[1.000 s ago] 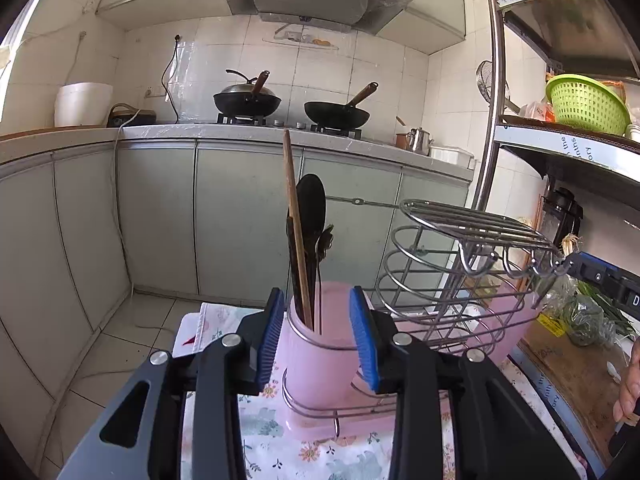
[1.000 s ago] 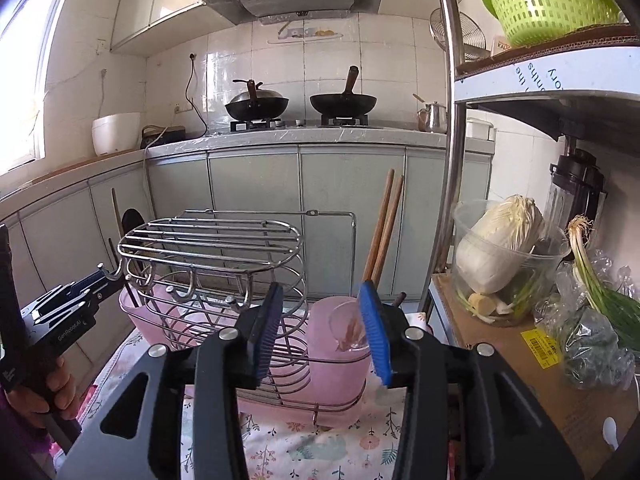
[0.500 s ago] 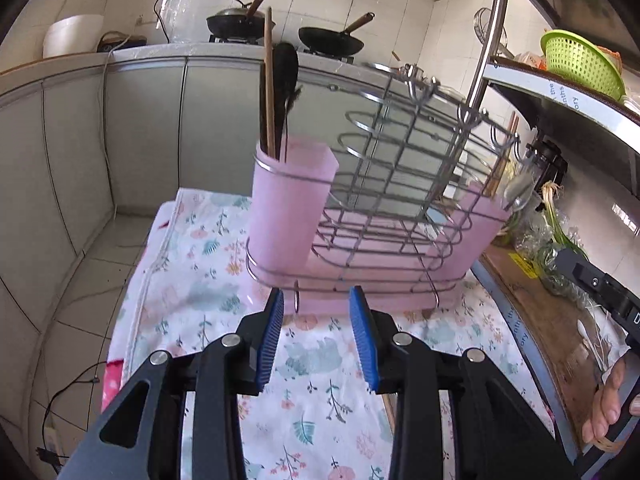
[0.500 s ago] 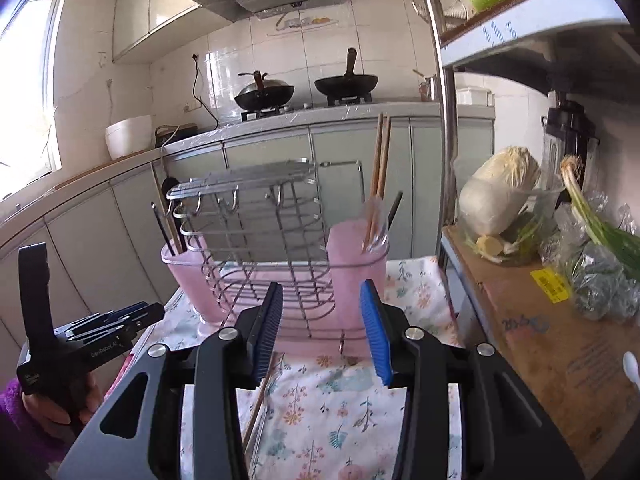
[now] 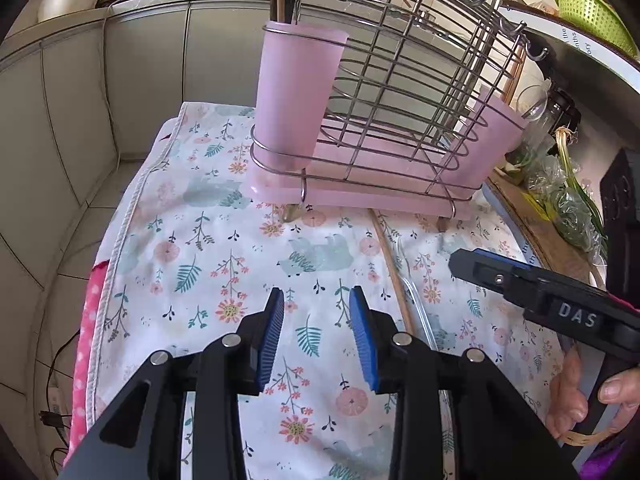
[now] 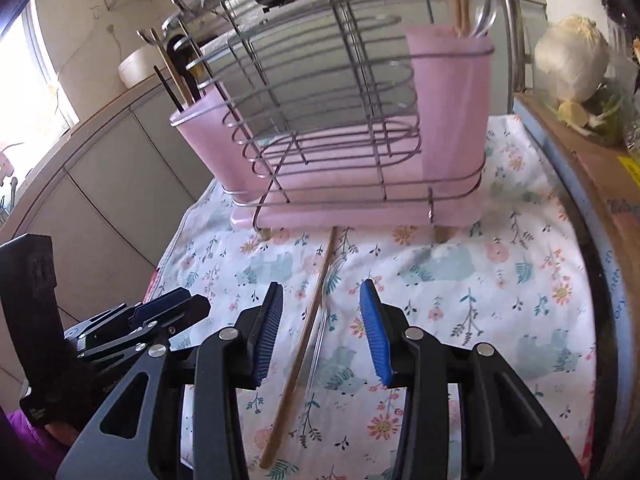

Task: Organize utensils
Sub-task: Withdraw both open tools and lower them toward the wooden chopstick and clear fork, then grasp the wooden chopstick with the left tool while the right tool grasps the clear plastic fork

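**Both grippers over the floral cloth, nothing picked up**

My left gripper (image 5: 316, 332) has its blue fingers (image 5: 272, 336) spread with only the cloth (image 5: 208, 248) showing between them, so it's holding nothing. Same story on my right gripper (image 6: 320, 332): fingers apart, not pinching anything. In the right view a wooden chopstick (image 6: 304, 344) lies on the cloth in the gap between those fingers, running from under the rack toward me, and a clear thin utensil (image 6: 320, 320) lies just beside it, on its right. I can't tell exactly what that clear one is. The pads aren't touching either of them.

In the left view those 2 pieces (image 5: 394, 276) sit to the right of my left fingers, between the 2 grippers.

The wire rack (image 5: 400, 92) stands at the far end of the table on a pink tray. It has 2 pink cups: the left cup (image 5: 296, 92) holds dark utensils, the right cup (image 6: 452, 104) holds wooden chopsticks and something clear.
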`<control>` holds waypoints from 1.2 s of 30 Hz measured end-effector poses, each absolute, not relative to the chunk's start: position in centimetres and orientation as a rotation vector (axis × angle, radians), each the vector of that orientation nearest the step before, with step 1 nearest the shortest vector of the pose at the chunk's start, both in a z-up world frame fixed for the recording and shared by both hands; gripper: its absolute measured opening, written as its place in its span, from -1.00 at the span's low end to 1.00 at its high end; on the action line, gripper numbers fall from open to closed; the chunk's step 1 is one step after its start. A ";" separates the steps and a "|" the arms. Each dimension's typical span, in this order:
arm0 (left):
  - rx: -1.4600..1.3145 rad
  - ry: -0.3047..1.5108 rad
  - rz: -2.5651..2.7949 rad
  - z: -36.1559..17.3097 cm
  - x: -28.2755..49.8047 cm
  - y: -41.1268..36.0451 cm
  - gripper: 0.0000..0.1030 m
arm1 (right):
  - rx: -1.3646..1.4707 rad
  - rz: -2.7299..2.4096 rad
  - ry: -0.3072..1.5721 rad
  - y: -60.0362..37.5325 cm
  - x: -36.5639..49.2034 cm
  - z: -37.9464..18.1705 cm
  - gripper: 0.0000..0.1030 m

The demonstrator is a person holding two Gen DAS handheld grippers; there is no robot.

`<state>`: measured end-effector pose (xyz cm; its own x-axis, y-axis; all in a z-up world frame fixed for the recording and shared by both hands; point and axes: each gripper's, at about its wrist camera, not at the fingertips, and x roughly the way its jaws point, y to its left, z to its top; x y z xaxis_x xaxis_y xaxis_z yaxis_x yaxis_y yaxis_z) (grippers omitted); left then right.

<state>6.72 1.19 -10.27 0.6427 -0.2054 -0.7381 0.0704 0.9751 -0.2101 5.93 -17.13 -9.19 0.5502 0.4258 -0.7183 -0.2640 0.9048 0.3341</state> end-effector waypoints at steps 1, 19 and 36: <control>-0.168 0.860 -0.154 -10.3 6.7 1.4 -0.36 | 0.202 0.415 0.923 -16.8 6.4 -9.8 -0.28; -0.073 0.936 -0.272 -9.7 9.0 -2.1 -0.37 | 0.373 0.365 1.022 -17.6 8.8 -14.1 -0.94; -0.086 1.263 -0.235 -13.8 19.3 -8.0 -0.69 | 0.524 0.361 1.082 -22.3 7.3 -15.2 -0.94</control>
<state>19.31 -8.01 -13.76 0.2827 -0.2222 -0.9331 0.1277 0.9729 -0.1929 7.32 -22.33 -15.24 0.4307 0.5213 -0.7367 -0.0254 0.8230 0.5675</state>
